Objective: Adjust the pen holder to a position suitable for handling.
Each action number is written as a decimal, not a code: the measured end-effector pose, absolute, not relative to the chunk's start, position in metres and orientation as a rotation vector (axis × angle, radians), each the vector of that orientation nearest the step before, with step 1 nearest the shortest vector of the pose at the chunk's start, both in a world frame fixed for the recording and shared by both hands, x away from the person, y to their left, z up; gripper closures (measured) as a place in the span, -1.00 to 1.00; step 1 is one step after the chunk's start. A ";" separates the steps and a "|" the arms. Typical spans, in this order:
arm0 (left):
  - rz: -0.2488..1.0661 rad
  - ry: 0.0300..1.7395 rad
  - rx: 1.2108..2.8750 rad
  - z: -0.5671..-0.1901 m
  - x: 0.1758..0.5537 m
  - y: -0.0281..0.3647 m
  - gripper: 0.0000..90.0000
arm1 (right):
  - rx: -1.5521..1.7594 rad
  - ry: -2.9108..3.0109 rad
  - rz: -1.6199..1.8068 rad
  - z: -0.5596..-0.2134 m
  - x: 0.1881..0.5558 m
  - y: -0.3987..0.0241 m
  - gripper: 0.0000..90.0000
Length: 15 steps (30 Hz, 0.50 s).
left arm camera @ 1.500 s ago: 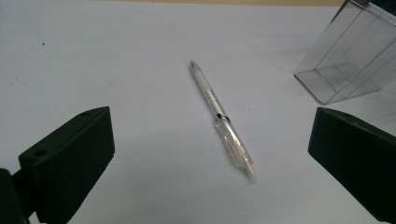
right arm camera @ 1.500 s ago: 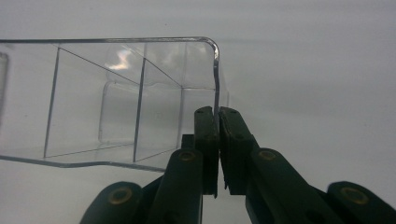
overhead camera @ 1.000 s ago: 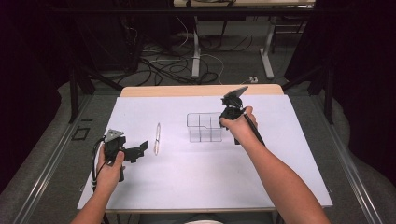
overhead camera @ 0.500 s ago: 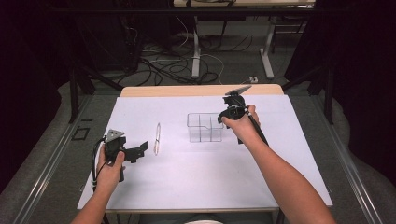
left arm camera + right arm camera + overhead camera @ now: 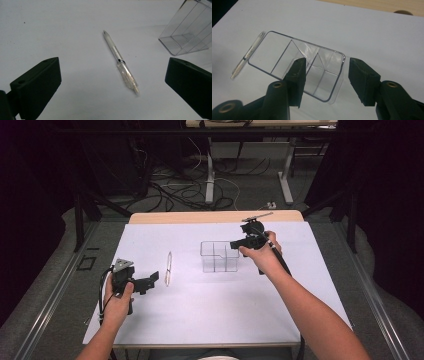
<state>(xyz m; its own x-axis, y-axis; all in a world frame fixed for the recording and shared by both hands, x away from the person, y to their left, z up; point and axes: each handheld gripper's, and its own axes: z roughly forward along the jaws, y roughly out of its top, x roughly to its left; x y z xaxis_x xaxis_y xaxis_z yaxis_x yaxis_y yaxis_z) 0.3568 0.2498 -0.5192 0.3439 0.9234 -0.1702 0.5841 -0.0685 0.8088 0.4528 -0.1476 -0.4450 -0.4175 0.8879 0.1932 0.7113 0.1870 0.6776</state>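
Observation:
A clear plastic organizer [image 5: 219, 257] with several compartments stands on the white table top [image 5: 210, 310]. A white and clear pen [image 5: 168, 268] lies to its left. My right gripper [image 5: 236, 245] hovers at the organizer's right end. In the right gripper view its jaws [image 5: 327, 63] have just been opening. They now straddle the organizer's [image 5: 287, 50] end wall, and the pads do not press on it. My left gripper [image 5: 150, 281] rests low at the left, open wide. It points at the pen [image 5: 120, 61], which lies just ahead of its jaws [image 5: 112, 71].
A bare wooden strip [image 5: 200, 216] runs along the table's far edge. Beyond it are table legs [image 5: 210, 170] and loose cables [image 5: 170, 190] on the floor. In the left gripper view the organizer's corner [image 5: 187, 32] sits at the upper right.
The right gripper's jaws have spread apart over the organizer's right end. The left hand and the pen have stayed put.

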 end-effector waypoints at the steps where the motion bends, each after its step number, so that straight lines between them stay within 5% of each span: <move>1: 0.504 1.344 1.759 -0.519 0.357 0.250 -0.99 | 1.518 2.223 1.054 -0.444 0.452 -0.148 0.03; 15: 0.501 1.341 1.761 -0.520 0.357 0.250 -0.99 | 1.364 2.217 1.119 -0.437 0.437 -0.157 -0.18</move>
<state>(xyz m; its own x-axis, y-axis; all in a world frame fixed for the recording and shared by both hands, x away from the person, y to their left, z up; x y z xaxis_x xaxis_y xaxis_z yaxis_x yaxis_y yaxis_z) 0.3574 0.2504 -0.5197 0.3464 0.9224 -0.1709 0.5841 -0.0695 0.8087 0.4368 -0.1574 -0.4367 -0.5005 0.8553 0.1339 0.6155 0.2428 0.7498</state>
